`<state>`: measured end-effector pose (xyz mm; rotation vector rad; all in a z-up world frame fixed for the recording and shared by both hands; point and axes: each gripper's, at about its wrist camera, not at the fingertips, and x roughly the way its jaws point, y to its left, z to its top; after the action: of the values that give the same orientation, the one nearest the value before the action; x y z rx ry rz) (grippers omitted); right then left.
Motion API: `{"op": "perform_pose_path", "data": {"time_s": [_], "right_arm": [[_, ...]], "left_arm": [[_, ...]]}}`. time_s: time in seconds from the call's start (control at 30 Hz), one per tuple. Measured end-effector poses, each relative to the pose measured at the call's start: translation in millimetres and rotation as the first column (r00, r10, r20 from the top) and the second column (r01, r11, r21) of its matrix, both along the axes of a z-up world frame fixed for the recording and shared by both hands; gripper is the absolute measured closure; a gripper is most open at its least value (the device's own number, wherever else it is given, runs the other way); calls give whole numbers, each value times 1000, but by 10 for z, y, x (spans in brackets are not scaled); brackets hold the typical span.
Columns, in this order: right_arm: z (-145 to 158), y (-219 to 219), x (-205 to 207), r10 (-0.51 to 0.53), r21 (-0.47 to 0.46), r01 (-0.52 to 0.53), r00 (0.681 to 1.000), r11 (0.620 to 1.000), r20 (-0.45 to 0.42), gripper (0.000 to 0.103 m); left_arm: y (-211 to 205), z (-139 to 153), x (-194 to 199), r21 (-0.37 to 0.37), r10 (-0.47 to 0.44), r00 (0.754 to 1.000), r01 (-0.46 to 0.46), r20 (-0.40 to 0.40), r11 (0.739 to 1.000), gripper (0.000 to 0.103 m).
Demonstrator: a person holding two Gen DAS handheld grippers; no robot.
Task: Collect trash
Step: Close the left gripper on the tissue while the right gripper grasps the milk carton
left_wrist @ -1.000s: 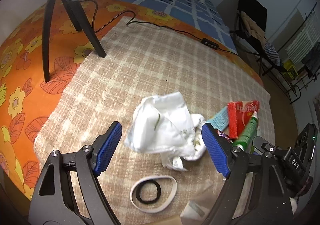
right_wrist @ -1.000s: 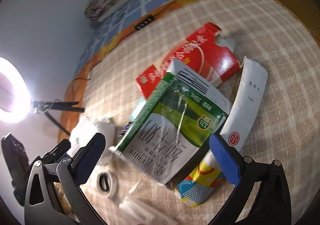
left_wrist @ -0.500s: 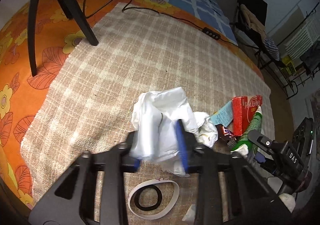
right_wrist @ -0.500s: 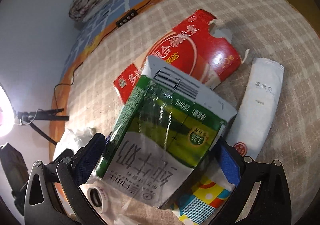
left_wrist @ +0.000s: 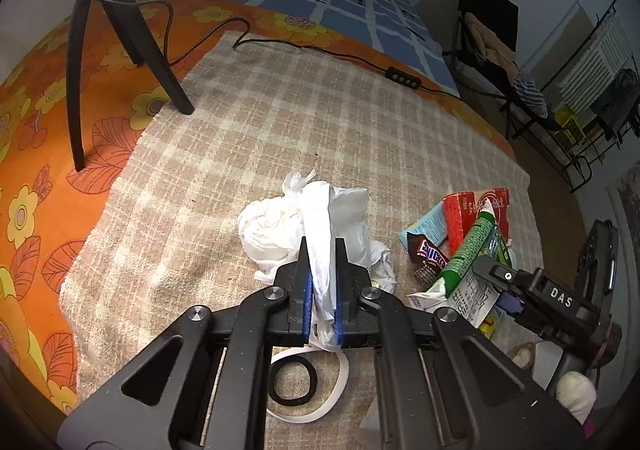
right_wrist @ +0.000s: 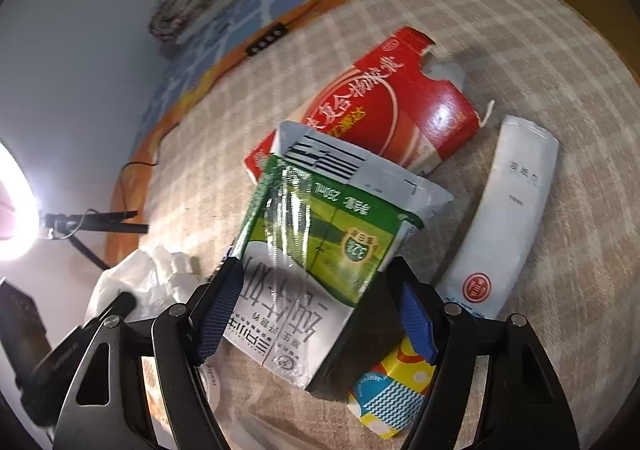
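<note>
- Jaws of the left tool (left_wrist: 322,290) stood wide apart around the white plastic bag (left_wrist: 320,226) a second ago; now they are clenched on a fold of it, the blue pads pressing the plastic from both sides.
- Right tool (right_wrist: 316,314) was spread fully over the green-and-white milk carton (right_wrist: 320,250) a second ago; its jaws are now closing, the carton between them, the left pad against the carton's edge, the right pad apart from it.
- Trash lies on the checked blanket (left_wrist: 280,121) on the bed: one plastic bag, one milk carton, one red box (right_wrist: 392,105) under the carton's far end, one long white sachet (right_wrist: 508,217) beside it, one candy-bar wrapper (left_wrist: 430,256), one pale blue wrapper (left_wrist: 426,226), one tape roll (left_wrist: 308,390).
- One tripod (left_wrist: 116,33) stands on the orange flowered sheet (left_wrist: 48,153).
- Colourful small packet (right_wrist: 396,386) is partly covered by the carton and the right tool's finger.
- Tape roll is half hidden behind the left tool's frame.
- Whether the carton has left the blanket cannot be told.
</note>
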<state>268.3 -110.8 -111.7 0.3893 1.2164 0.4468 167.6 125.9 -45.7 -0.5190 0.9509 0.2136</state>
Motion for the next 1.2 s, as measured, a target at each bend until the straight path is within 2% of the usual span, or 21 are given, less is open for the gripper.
{"op": "perform_pose_path", "data": {"time_s": [0.07, 0.3, 0.47, 0.67, 0.83, 1.07, 1.13, 1.2], "right_arm": [[2, 47, 44, 2, -22, -2, 1000, 1000, -23, 23], [90, 295, 33, 20, -131, -16, 999, 991, 30, 21], [-72, 474, 83, 51, -117, -52, 999, 992, -9, 21], [-55, 576, 29, 80, -179, -70, 996, 981, 47, 21], [-39, 502, -42, 79, -133, -70, 995, 989, 57, 24], [189, 323, -117, 98, -75, -91, 991, 993, 91, 24], [243, 238, -122, 95, -23, -93, 993, 995, 76, 24], [301, 183, -117, 110, -34, -107, 990, 994, 94, 24]], "left_arm": [[-5, 11, 0, 3, -1, 1000, 1, 2, 1000, 97], [25, 34, -23, -2, -1, 1000, 1, 7, 1000, 98], [83, 47, -79, 7, 4, 1000, -4, 5, 1000, 98], [131, 91, -143, 9, 11, 1000, -11, 16, 1000, 98], [149, 165, -217, 8, 4, 999, -5, 36, 1000, 98], [121, 350, -365, 11, -7, 997, 6, 79, 1000, 98], [107, 392, -395, 15, -9, 996, 8, 87, 1000, 98], [94, 431, -431, 22, -13, 995, 11, 94, 1000, 98]]}}
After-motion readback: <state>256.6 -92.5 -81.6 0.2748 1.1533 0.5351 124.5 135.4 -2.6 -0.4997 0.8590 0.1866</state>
